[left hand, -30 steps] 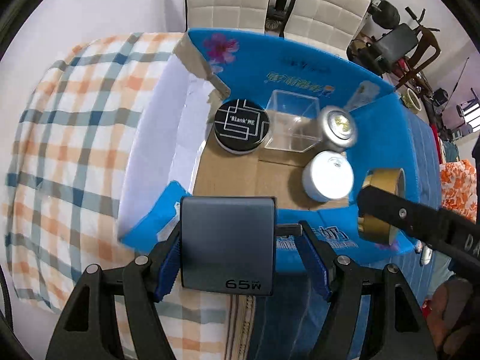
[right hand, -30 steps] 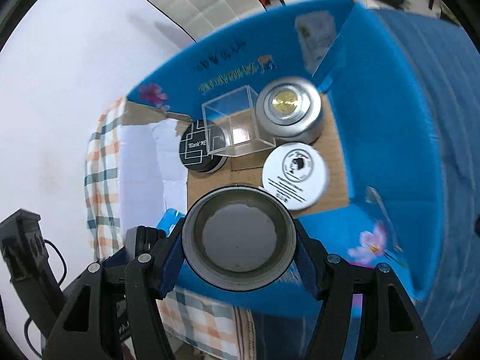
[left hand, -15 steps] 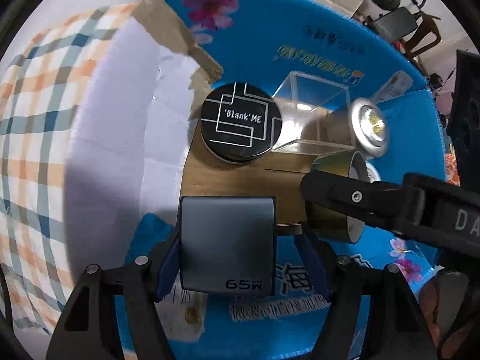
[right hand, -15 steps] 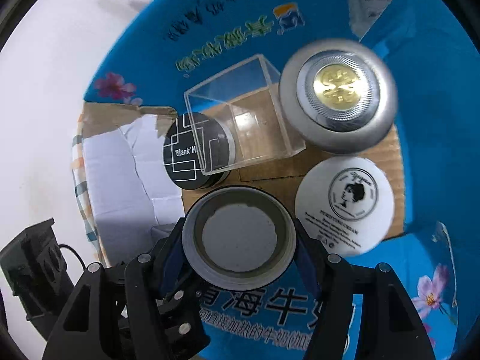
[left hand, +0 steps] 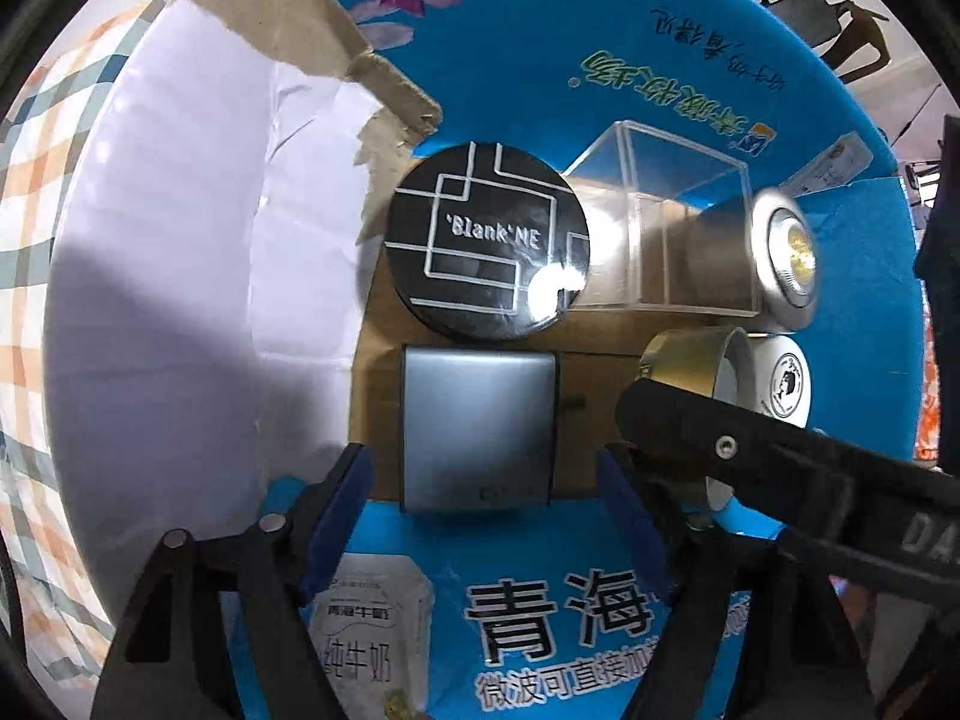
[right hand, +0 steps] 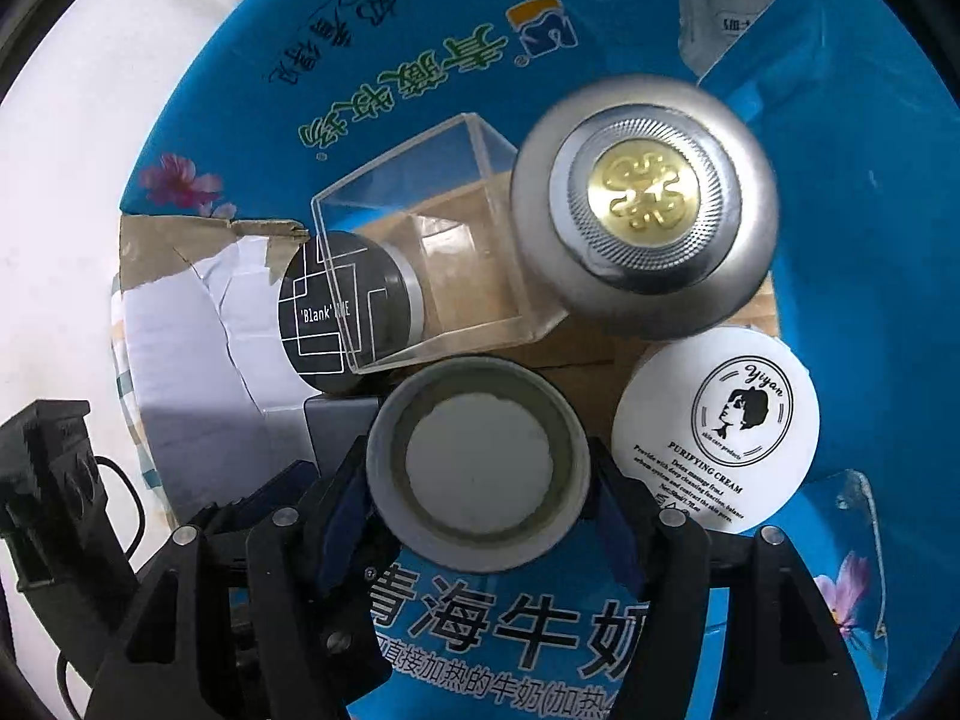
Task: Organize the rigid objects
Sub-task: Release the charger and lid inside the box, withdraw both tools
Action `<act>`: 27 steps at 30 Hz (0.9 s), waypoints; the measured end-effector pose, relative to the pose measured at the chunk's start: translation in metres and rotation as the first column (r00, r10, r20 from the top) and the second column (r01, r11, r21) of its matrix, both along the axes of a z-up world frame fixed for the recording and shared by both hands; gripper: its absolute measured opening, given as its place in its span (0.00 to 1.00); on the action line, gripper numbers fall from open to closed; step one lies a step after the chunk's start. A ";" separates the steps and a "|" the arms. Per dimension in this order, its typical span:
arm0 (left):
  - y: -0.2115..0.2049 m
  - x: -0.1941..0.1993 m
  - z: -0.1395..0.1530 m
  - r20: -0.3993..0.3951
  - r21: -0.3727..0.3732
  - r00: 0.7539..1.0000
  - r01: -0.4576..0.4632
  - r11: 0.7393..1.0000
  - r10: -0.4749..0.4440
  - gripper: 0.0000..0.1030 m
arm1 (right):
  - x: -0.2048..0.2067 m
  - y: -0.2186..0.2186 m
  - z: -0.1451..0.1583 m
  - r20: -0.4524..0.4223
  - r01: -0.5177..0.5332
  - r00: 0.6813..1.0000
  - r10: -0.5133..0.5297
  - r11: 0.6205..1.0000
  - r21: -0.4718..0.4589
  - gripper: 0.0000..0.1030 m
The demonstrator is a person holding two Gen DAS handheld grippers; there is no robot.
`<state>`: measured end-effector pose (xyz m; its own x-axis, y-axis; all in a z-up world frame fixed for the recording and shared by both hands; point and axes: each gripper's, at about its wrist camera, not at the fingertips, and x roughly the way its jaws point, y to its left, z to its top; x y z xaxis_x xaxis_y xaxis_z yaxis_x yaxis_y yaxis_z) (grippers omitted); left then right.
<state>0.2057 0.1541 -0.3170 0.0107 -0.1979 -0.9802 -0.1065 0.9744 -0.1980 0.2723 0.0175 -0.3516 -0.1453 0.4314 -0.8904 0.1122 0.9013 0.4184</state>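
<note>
A blue cardboard box (left hand: 600, 90) holds a black round tin (left hand: 486, 240), a clear plastic cube (left hand: 666, 222), a silver jar (right hand: 645, 204) and a white cream jar (right hand: 717, 429). My left gripper (left hand: 483, 492) is open; the grey charger block (left hand: 477, 426) lies on the box floor between its spread fingers, apart from both pads. My right gripper (right hand: 480, 498) is shut on a round gold-sided lid (right hand: 477, 462), low inside the box beside the charger; the lid also shows in the left wrist view (left hand: 690, 360).
The box stands on a checked cloth (left hand: 36, 192). Its left wall (left hand: 198, 276) is white with torn cardboard at the top. The right gripper's black finger (left hand: 780, 456) crosses the left wrist view. Chairs (left hand: 822, 24) stand beyond the box.
Both grippers moved down into the box. The left gripper opened and let go of the charger block, which now lies on the box floor. The right gripper still holds the lid.
</note>
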 end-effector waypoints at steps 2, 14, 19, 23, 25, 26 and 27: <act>-0.001 -0.001 0.003 0.005 0.011 1.000 0.006 1.000 -0.006 0.79 | 0.002 -0.003 0.001 -0.004 0.000 1.000 0.000 1.000 0.007 0.73; -0.003 -0.021 0.038 0.056 0.049 0.998 0.003 0.999 -0.006 1.00 | -0.005 -0.028 0.046 0.100 -0.007 0.995 0.011 0.999 -0.037 0.95; 0.006 -0.032 0.056 0.086 0.091 0.996 -0.018 0.996 0.010 1.00 | -0.020 -0.046 0.076 0.208 -0.038 0.975 0.076 0.982 -0.183 1.00; 0.017 -0.044 0.065 0.123 0.137 0.992 -0.036 0.990 0.019 1.00 | -0.035 -0.057 0.091 0.256 -0.069 0.957 0.136 0.965 -0.254 1.00; 0.019 -0.047 0.072 0.137 0.157 0.990 -0.037 0.987 0.015 1.00 | -0.043 -0.057 0.098 0.274 -0.086 0.948 0.162 0.959 -0.270 1.00; 0.018 -0.050 0.075 0.147 0.174 0.989 -0.036 0.984 0.010 1.00 | -0.047 -0.055 0.103 0.284 -0.094 0.942 0.176 0.956 -0.279 1.00; 0.015 -0.053 0.078 0.156 0.186 0.988 -0.033 0.982 0.004 1.00 | -0.052 -0.053 0.106 0.292 -0.100 0.938 0.187 0.952 -0.288 1.00</act>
